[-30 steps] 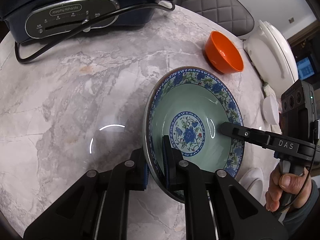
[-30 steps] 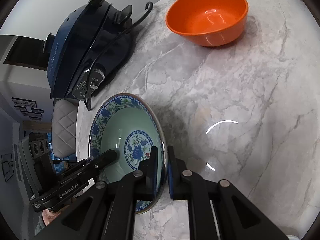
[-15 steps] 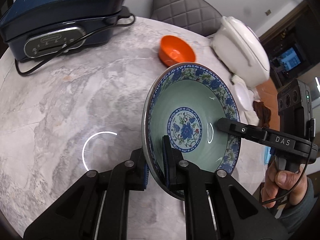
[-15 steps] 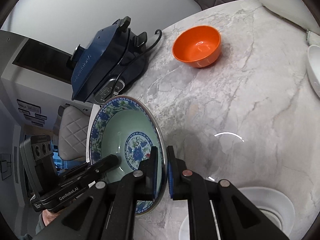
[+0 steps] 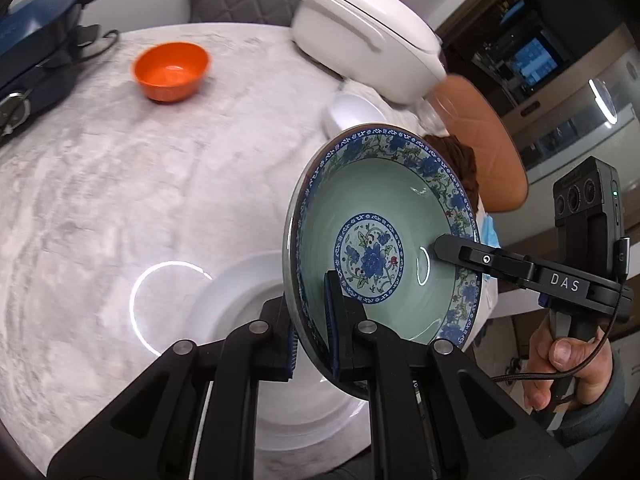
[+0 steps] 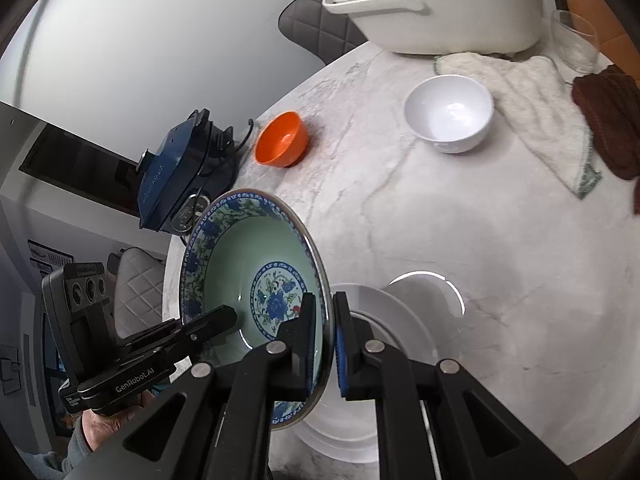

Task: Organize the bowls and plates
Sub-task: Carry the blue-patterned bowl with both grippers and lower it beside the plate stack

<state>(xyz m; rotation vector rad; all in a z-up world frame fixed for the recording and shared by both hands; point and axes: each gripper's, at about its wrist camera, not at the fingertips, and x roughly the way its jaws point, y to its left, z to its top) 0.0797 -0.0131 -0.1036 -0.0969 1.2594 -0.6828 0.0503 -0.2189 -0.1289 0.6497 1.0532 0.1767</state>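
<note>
Both grippers are clamped on opposite rim edges of 1 blue-patterned bowl (image 5: 384, 240): left gripper (image 5: 314, 334), right gripper (image 6: 322, 344). The bowl hangs above a white plate (image 5: 240, 304), directly beyond the fingertips.

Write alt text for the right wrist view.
Both grippers, right and left, clamp opposite rims of a blue-and-green floral bowl held over white plates on a marble table. Beyond sit an orange bowl, white bowl and white cooker.
</note>
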